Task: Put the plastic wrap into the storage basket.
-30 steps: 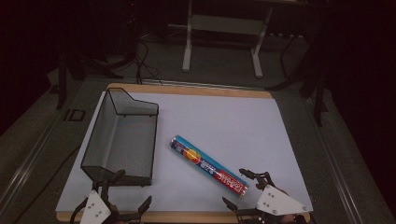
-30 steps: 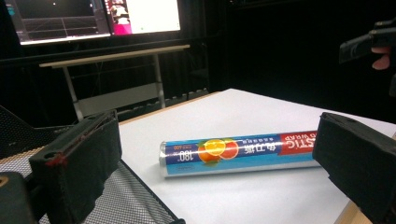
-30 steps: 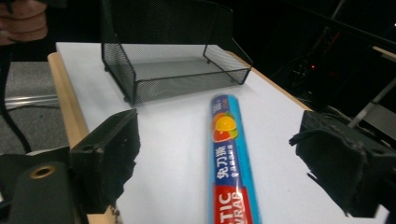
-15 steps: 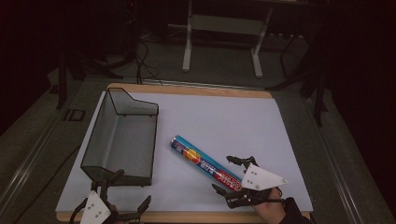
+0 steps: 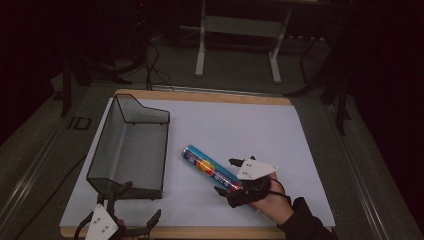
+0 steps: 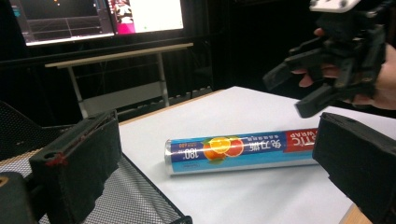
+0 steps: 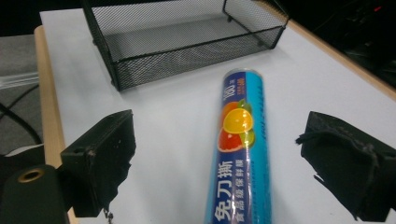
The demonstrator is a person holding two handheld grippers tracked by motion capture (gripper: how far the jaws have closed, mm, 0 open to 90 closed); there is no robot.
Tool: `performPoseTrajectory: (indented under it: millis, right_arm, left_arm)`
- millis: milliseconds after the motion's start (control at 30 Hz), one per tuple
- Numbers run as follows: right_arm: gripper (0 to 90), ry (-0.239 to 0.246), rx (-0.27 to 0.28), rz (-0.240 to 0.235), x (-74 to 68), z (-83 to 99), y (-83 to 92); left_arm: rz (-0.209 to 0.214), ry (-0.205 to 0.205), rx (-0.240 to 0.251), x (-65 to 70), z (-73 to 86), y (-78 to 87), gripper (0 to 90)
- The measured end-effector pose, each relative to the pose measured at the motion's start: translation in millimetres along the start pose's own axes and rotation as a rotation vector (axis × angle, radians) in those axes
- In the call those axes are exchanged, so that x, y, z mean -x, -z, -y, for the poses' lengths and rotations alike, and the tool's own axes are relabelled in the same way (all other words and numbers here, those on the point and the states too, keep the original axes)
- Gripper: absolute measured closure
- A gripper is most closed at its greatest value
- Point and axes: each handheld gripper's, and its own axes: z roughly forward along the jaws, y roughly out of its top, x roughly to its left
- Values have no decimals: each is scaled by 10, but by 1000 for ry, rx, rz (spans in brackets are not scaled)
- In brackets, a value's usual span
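Cling-wrap tube (image 5: 212,170) lies diagonally on the white surface (image 5: 240,125), right of the empty mesh basket (image 5: 131,145), so nothing is moved yet. My left gripper (image 5: 122,210) idles released at the near edge. My right gripper (image 5: 235,176) straddles the tube's near end, jaws spread, not gripping; I judge grasp, lift and placement remain. The tube's near end is cut off in the right gripper view.
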Motion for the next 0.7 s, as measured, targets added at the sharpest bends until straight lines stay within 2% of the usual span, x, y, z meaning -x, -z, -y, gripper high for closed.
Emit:
performPoseTrajectory:
  millis: [33, 67, 133, 267, 300, 367, 400, 467, 500, 533, 600, 633, 667, 700]
  right_arm:
    - [102, -11, -25, -18, 30, -16, -34]
    - [103, -13, -32, -8, 49, -29, -59]
    - [107, -26, -55, -31, 95, -56, -104]
    - [105, -26, -63, -28, 144, -89, -160]
    - [95, -39, -78, -42, 178, -109, -201]
    - [95, -35, -87, -35, 204, -121, -242]
    - [91, -39, -103, -49, 220, -129, -269]
    - [91, -39, -113, -34, 230, -139, -301]
    - [81, -40, -160, -28, 252, -163, -396]
    - [81, -39, -183, -48, 256, -169, -433]
    - [82, -24, -222, -40, 252, -178, -505]
    - [82, -30, -253, -52, 256, -184, -546]
    - [83, -37, -271, -27, 253, -187, -584]
    - [83, -42, -288, -46, 259, -191, -616]
  left_arm:
    - [-1, 0, 0, -1, -1, 3, 16]
    - [-2, 2, 3, -1, -1, 4, 16]
    - [-3, 4, 4, -5, -1, 6, 17]
    - [-2, 2, 2, -5, 1, 0, 17]
    - [-1, 0, 1, -4, 1, 0, 16]
    - [-2, 0, 1, -3, 1, 1, 16]
    - [-3, 0, 1, -4, 1, 2, 16]
    - [-3, 0, 1, -4, 1, 2, 16]
    - [-4, -1, 0, -6, 2, 1, 16]
    - [-4, -1, 0, -6, 3, 1, 17]
    - [-5, -1, 2, -7, 2, 2, 17]
    - [-5, -2, 2, -7, 2, 3, 16]
    - [-5, -2, 2, -7, 2, 4, 16]
    - [-5, -2, 2, -8, 2, 4, 17]
